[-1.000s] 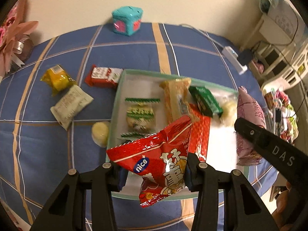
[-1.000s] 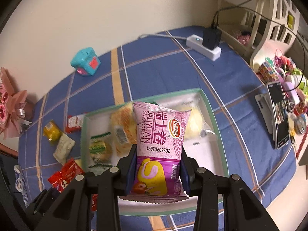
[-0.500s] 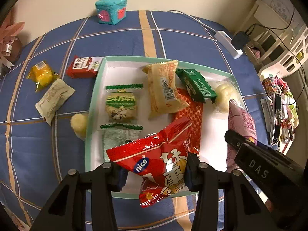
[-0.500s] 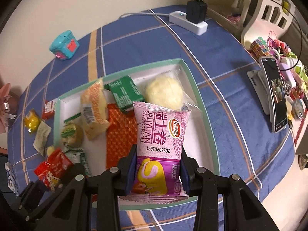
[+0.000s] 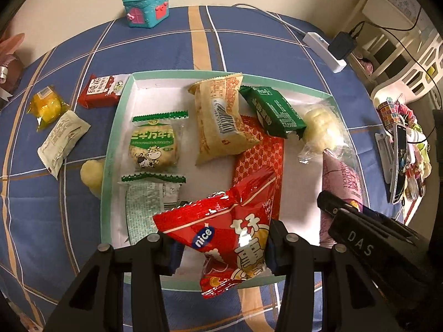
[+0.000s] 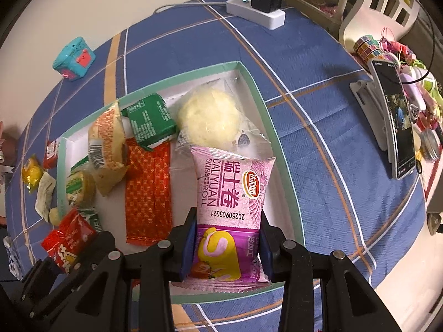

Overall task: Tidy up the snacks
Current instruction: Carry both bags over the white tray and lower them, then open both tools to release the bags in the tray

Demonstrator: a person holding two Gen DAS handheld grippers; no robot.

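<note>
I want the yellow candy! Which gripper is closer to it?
Left. The left gripper holds the red bag over the tray's side nearest the yellow candy; the right gripper works over the far side.

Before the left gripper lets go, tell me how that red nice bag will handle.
The red nice bag looks puffy and crinkled, so probably light and floppy. Its glossy film may slip between the left gripper pads. Its loose bottom flap sags, so it likely lands unevenly.

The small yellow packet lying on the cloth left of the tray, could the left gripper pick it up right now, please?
Probably not yet: the left gripper is shut on the red snack bag, though the yellow packet lies uncovered.
</note>
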